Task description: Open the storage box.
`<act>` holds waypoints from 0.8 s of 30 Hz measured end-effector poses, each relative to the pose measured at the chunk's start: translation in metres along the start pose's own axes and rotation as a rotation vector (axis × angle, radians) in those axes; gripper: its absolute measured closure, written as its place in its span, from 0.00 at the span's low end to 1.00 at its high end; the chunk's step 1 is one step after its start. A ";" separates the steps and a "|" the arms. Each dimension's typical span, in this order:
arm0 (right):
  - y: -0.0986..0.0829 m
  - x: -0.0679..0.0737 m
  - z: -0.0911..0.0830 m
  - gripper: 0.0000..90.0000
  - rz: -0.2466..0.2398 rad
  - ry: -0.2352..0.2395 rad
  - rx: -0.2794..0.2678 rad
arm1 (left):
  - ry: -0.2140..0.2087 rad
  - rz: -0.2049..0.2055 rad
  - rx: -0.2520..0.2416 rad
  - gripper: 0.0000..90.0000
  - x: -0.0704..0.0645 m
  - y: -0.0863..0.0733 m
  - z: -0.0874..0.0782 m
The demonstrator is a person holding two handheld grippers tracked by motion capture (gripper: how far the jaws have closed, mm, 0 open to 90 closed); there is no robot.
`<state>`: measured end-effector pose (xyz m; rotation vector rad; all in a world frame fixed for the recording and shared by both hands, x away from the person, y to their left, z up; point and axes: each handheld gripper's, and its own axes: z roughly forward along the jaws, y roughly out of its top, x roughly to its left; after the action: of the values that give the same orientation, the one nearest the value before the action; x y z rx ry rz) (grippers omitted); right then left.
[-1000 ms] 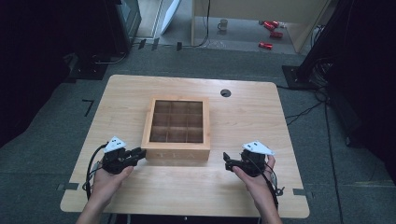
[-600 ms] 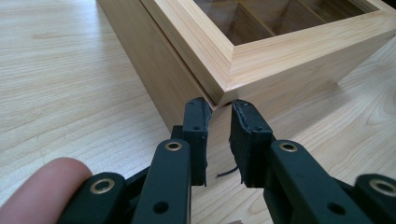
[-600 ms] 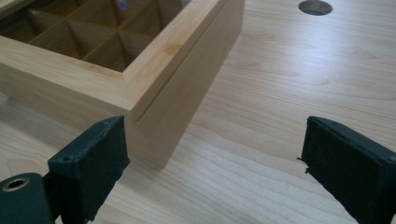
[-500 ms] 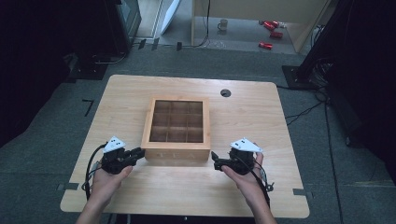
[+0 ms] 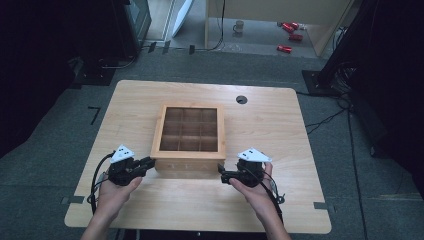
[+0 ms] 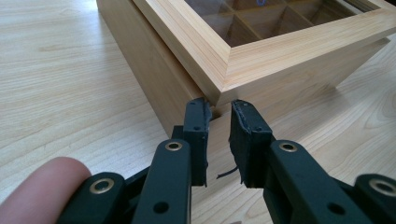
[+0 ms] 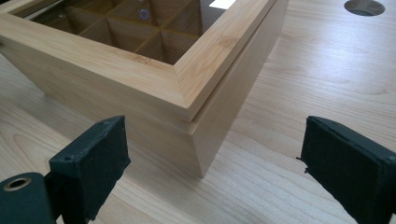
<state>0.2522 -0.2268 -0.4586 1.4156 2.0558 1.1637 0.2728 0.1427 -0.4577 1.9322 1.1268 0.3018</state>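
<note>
- A wooden box (image 5: 189,141) with a glass-paned lid sits near the middle of the table (image 5: 280,130), its lid shut and a grid of nine compartments showing through the pane.
- The left gripper (image 5: 148,163) is held low at the box's near left corner, its tips right up against the wood.
- In the left gripper view the jaws stand close together with only a narrow gap, their tips at the seam under the lid's edge at that corner (image 6: 219,100); whether they actually press on the wood I cannot tell.
- A fingertip (image 6: 44,186) shows at the bottom left of that view.
- The right gripper (image 5: 223,176) is at the box's near right corner, just beside it.
- In the right gripper view its jaws are spread wide, one on each side of the corner (image 7: 196,140), neither pad touching the box.
- A round hole (image 5: 241,99) in the tabletop lies beyond the box, toward the far right.
</note>
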 end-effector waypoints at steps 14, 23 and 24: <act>0.001 0.003 0.016 0.36 0.007 0.014 -0.050 | -0.019 -0.008 -0.021 0.85 0.001 0.006 -0.005; 0.001 0.009 0.019 0.49 -0.049 0.003 -0.100 | -0.022 -0.017 -0.039 0.85 0.002 0.008 -0.007; 0.001 0.010 0.019 0.49 -0.058 -0.002 -0.108 | -0.023 -0.017 -0.042 0.85 0.002 0.008 -0.007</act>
<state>0.2616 -0.2100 -0.4674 1.2980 1.9873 1.2288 0.2747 0.1464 -0.4475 1.8840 1.1126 0.2908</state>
